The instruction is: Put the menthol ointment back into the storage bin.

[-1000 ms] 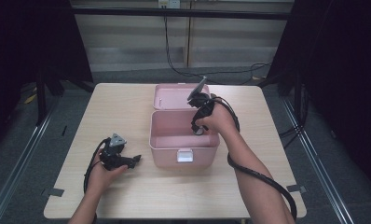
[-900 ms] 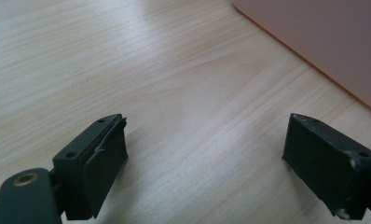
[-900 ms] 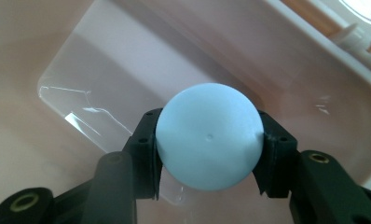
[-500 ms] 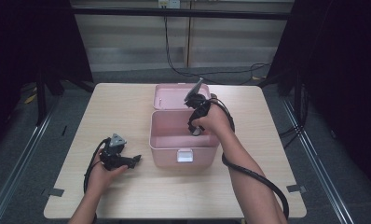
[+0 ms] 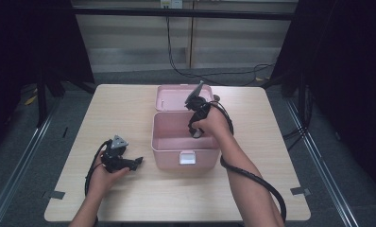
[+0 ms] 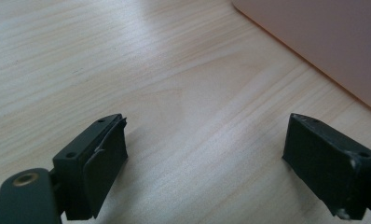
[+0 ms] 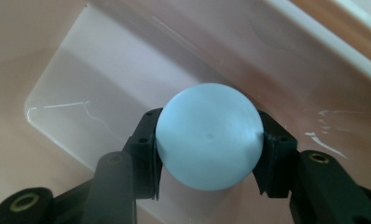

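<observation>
Broadly, a pale wooden table (image 5: 129, 109) carries an open pink plastic box (image 5: 185, 142), its hinged lid (image 5: 176, 98) lying back behind it. Inside the box, the right gripper (image 7: 208, 140) points down with both pads pressed against a smooth light-blue ball (image 7: 208, 136), held above the glossy pink floor. Left of the box, the left gripper (image 5: 136, 162) rests low over the tabletop, jaws spread wide with nothing between them.
</observation>
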`<state>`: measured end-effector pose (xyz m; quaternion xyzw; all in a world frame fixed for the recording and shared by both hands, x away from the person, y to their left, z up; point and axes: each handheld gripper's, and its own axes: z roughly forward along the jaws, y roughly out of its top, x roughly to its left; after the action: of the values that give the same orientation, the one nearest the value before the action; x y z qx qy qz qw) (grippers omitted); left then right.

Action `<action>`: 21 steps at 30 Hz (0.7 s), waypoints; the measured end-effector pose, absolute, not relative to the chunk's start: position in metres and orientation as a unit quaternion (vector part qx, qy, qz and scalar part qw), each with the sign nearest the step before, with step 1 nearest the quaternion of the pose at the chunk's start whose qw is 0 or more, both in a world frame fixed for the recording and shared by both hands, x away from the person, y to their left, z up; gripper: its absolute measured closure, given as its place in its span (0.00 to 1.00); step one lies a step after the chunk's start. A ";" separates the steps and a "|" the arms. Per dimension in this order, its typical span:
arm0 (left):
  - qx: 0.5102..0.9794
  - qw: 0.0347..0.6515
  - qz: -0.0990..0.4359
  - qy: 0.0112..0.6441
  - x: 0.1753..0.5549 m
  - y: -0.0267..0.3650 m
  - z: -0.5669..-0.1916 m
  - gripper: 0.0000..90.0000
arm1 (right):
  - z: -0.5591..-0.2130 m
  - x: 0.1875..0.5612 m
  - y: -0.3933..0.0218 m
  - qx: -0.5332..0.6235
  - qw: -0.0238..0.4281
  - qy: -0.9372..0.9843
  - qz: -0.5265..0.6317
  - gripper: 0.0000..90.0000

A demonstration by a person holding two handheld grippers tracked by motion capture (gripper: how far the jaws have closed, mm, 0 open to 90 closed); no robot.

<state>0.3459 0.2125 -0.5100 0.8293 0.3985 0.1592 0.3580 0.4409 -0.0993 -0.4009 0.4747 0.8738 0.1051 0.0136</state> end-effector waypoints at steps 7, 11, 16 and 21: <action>0.829 0.358 0.159 0.399 0.346 0.213 -0.510 0.14 | -0.408 0.443 -0.100 0.482 0.015 0.870 0.105 0.56; 0.829 0.358 0.159 0.399 0.346 0.212 -0.510 0.14 | -0.411 0.444 -0.099 0.485 0.016 0.868 0.103 0.56; 0.829 0.358 0.159 0.398 0.346 0.213 -0.510 0.14 | -0.414 0.445 -0.099 0.489 0.017 0.866 0.101 0.56; 0.829 0.358 0.159 0.399 0.346 0.213 -0.510 0.14 | -0.419 0.445 -0.100 0.490 0.017 0.866 0.097 0.56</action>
<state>0.3459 0.2125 -0.5100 0.8293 0.3986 0.1592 0.3578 0.4452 -0.1001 -0.4194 0.4901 0.8660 0.0975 0.0172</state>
